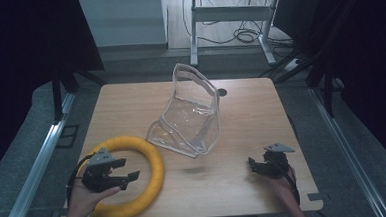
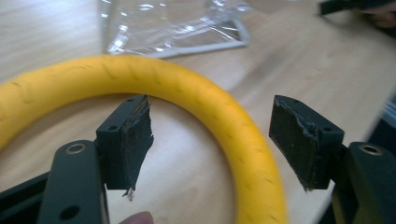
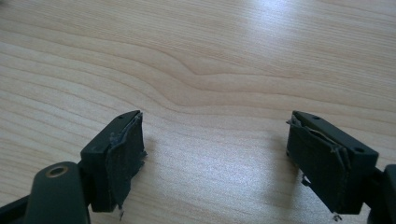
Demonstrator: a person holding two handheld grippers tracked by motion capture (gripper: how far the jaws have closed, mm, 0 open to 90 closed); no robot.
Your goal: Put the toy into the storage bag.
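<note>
A yellow foam ring (image 1: 148,161) lies flat on the wooden table (image 1: 251,110) at the front left. My left gripper (image 1: 130,171) hovers over the ring's hole, open, its jaws wide apart and pointing right toward the ring's right side (image 2: 233,126); nothing is between the pads (image 2: 135,135). A clear plastic pouch (image 1: 189,113) stands open in the table's middle, also seen at the top of the left gripper view (image 2: 173,28). My right gripper (image 1: 254,164) is at the front right, open, its pads (image 3: 123,149) wide apart over bare wood.
The table's front edge (image 1: 211,215) runs just below both hands. A small dark hole (image 1: 222,92) sits in the tabletop behind the pouch. Black curtains flank the table, with metal rails (image 1: 38,161) on each side and a desk frame (image 1: 226,16) beyond.
</note>
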